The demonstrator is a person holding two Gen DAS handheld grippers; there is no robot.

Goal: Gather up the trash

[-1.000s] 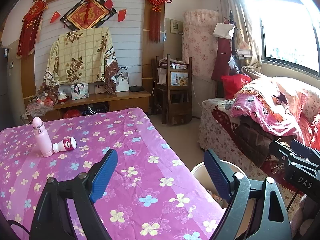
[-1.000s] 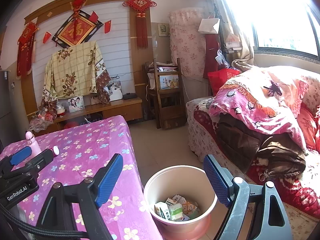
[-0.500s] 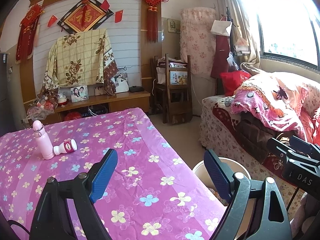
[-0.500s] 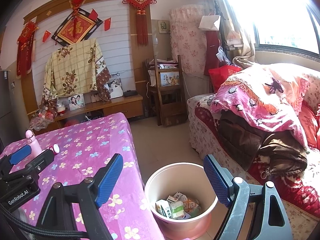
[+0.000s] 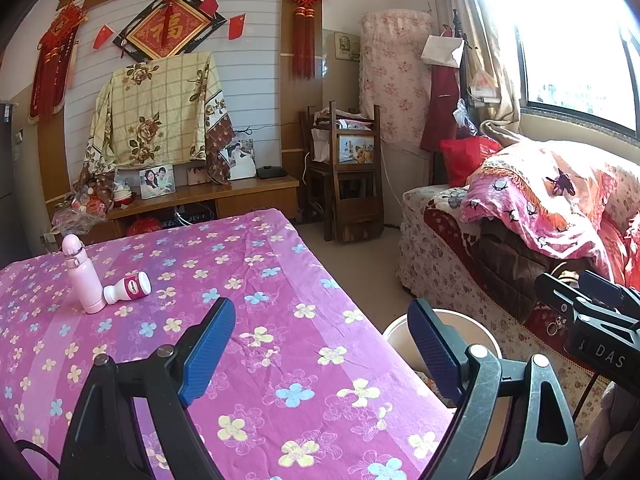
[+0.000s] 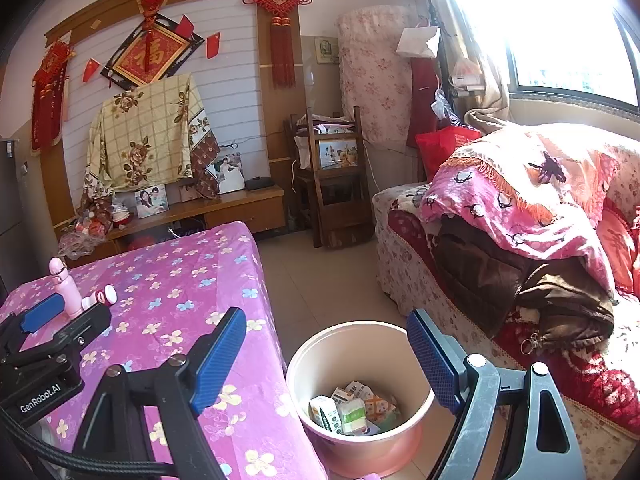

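Drifted slightly nearer the table (image 5: 280, 300) since a second ago. Left gripper (image 5: 320, 354) and right gripper (image 6: 326, 354) both spread, empty. Small bottle (image 5: 128, 288) lying far left beside pink flask (image 5: 82, 276); reach left, pinch midbody, carry to bin (image 6: 320, 348).

Drifting slightly left and back with the right gripper (image 6: 326, 354), bringing more of the pink bin (image 6: 360, 392) into its view.

Table (image 5: 280, 360) w/ floral cloth: pink flask (image 5: 82, 276) upright; small bottle (image 5: 128, 288) lying.
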